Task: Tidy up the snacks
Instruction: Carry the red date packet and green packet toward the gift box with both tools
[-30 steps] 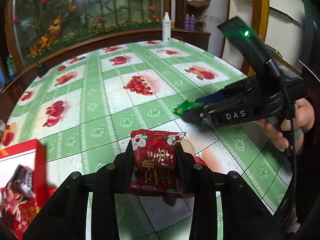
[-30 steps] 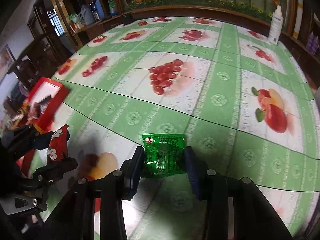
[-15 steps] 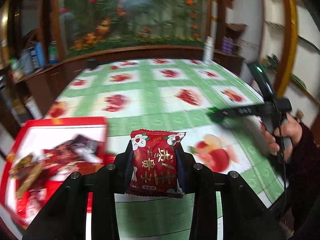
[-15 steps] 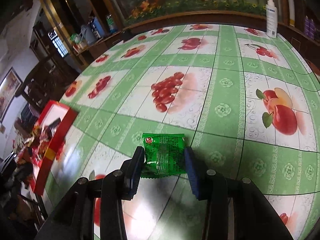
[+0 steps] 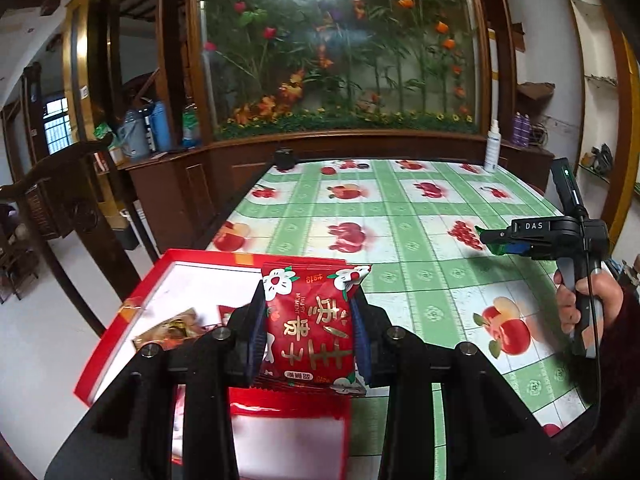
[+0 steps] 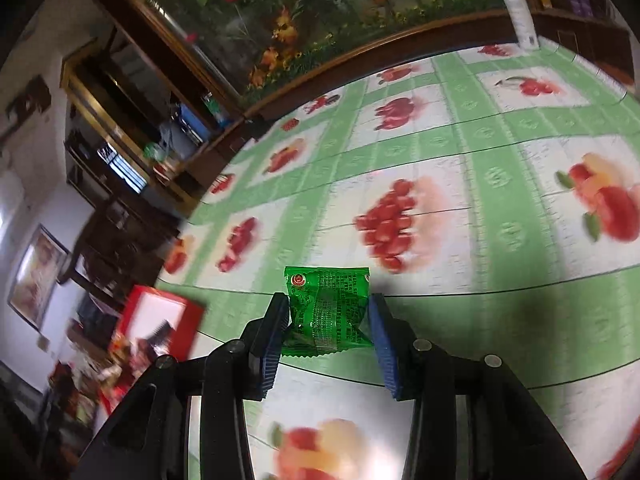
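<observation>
Two close fisheye views along the fingers, sharing tablecloth (image 5: 420, 216) and red box (image 6: 160, 312).

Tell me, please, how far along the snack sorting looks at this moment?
Done: a few wrapped snacks already lie in the red cardboard box. In hand: the left gripper holds a red flower-printed snack packet above that box; the right gripper holds a green foil snack packet above the green fruit-print tablecloth. Left: both packets still need dropping in.

Your counter (image 5: 400, 240), under its green fruit-print cloth, carries the red snack box (image 5: 120, 344) at its near-left edge and a white spray bottle (image 5: 492, 148) at its far edge.
</observation>
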`<state>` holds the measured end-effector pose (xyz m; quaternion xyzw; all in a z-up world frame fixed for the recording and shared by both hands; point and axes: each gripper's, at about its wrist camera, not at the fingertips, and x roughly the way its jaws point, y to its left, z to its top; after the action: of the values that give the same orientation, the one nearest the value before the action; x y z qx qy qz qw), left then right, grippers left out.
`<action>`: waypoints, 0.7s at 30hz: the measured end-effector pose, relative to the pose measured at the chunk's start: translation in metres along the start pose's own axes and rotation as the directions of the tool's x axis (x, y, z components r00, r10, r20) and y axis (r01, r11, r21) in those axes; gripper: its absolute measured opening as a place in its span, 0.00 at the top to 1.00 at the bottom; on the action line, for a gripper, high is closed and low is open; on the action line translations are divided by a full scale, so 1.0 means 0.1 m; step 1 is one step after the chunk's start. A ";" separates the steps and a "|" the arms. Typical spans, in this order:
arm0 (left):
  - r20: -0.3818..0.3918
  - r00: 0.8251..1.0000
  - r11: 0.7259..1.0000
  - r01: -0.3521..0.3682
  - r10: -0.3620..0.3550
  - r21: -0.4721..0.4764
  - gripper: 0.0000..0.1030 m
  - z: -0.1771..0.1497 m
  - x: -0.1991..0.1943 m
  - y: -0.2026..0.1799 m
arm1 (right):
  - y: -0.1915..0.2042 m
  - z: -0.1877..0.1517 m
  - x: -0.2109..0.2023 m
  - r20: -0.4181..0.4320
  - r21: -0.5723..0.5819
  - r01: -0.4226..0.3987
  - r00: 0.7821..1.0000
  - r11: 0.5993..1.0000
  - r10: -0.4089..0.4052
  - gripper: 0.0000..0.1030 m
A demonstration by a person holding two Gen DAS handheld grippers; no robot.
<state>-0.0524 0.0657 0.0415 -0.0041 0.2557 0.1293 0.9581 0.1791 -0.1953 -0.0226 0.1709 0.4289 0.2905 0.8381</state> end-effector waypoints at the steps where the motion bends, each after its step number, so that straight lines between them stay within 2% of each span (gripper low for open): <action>1: 0.005 1.000 1.000 -0.013 0.013 -0.009 0.67 0.00 -0.01 0.04 | 0.04 -0.01 0.01 0.008 0.006 -0.011 1.000 1.000 0.011 0.59; 6: 0.024 0.997 0.997 -0.067 0.068 -0.025 0.67 0.00 -0.05 0.17 | 0.39 -0.08 0.00 0.080 -0.025 -0.099 0.992 0.995 0.101 0.60; 12: 0.027 0.995 0.994 -0.099 0.100 -0.054 0.67 -0.03 -0.03 0.32 | 0.73 -0.18 0.06 0.096 -0.069 -0.179 0.978 0.981 0.185 0.60; 15: 0.020 0.993 0.992 -0.112 0.113 -0.066 0.67 -0.05 -0.01 0.38 | 0.88 -0.24 0.11 0.087 -0.093 -0.202 0.974 0.975 0.210 0.59; 21: 0.006 0.988 0.985 -0.151 0.152 -0.086 0.67 -0.11 0.05 0.49 | 1.08 -0.37 0.17 0.066 -0.141 -0.191 0.977 0.972 0.201 0.59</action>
<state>-0.0662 0.1138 0.0327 -0.0249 0.2436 0.2124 0.9460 0.1198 -0.0995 0.0029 0.1672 0.3557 0.3929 0.8313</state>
